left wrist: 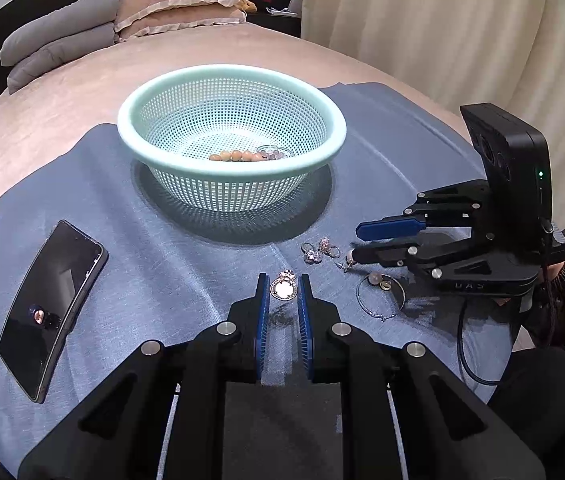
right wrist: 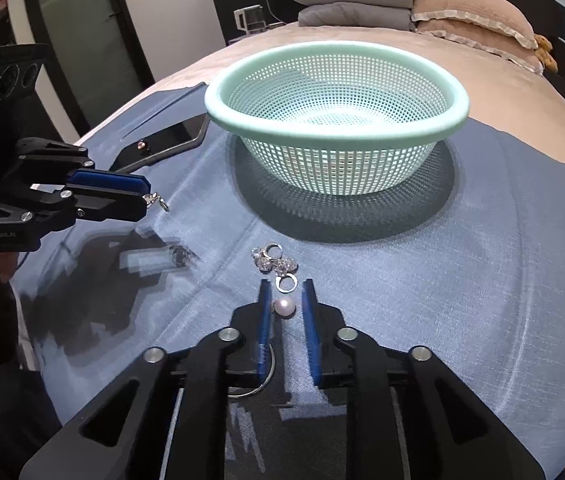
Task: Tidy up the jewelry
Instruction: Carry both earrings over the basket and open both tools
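Observation:
A mint green mesh basket (left wrist: pixel 170 98) stands on a blue cloth (left wrist: pixel 170 264) and holds beaded bracelets (left wrist: pixel 242 156). My left gripper (left wrist: pixel 283 286) is shut on a round silver pendant (left wrist: pixel 283 289), held above the cloth; it also shows in the right wrist view (right wrist: pixel 148 196) with the pendant (right wrist: pixel 158 199) at its tips. My right gripper (right wrist: pixel 286 294) is open low over the cloth, with a pearl earring (right wrist: pixel 284 306) between its fingers. Crystal earrings (right wrist: pixel 274 262) lie just ahead of it. A thin hoop bangle (left wrist: pixel 380 294) lies beside it.
A black phone (left wrist: pixel 50 308) lies on the cloth at the left, with a small ornament (left wrist: pixel 39 315) on it. The cloth covers a beige bed (left wrist: pixel 62 92) with pillows (left wrist: pixel 170 4) at the far end. A curtain (left wrist: pixel 442 20) hangs at the right.

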Demonstrator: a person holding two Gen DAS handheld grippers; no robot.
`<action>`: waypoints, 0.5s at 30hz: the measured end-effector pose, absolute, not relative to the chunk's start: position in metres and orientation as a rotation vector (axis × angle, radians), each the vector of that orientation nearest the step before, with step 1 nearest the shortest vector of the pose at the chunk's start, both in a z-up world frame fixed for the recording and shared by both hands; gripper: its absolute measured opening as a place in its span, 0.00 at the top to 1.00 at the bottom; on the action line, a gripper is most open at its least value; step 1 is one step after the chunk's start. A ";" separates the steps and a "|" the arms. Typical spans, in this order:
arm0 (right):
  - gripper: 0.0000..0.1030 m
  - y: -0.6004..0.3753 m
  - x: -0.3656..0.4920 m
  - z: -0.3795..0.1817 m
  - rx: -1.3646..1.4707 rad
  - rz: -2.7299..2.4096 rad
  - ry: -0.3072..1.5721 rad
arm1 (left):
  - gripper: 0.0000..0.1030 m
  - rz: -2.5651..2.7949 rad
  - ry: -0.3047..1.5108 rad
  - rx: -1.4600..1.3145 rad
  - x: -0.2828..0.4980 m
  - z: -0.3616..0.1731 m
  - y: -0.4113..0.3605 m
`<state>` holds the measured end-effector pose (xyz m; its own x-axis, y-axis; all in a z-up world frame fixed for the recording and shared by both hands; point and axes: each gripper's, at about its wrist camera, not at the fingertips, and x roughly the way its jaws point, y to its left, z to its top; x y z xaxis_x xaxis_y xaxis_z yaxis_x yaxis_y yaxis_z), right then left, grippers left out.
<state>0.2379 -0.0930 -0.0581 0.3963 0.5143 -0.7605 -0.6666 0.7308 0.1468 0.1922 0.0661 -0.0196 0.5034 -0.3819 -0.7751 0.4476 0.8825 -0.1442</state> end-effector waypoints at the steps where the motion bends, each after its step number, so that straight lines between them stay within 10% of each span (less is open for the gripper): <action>1: 0.65 -0.090 0.236 -0.059 -0.210 0.751 0.885 | 0.86 -0.499 0.915 0.078 0.192 -0.019 0.065; 6: 0.81 -0.081 0.238 -0.069 -0.253 0.715 0.928 | 0.86 -0.491 0.911 0.067 0.192 -0.018 0.065; 15: 0.81 -0.102 0.221 -0.039 -0.230 0.689 0.834 | 0.86 -0.483 0.892 0.063 0.193 -0.007 0.065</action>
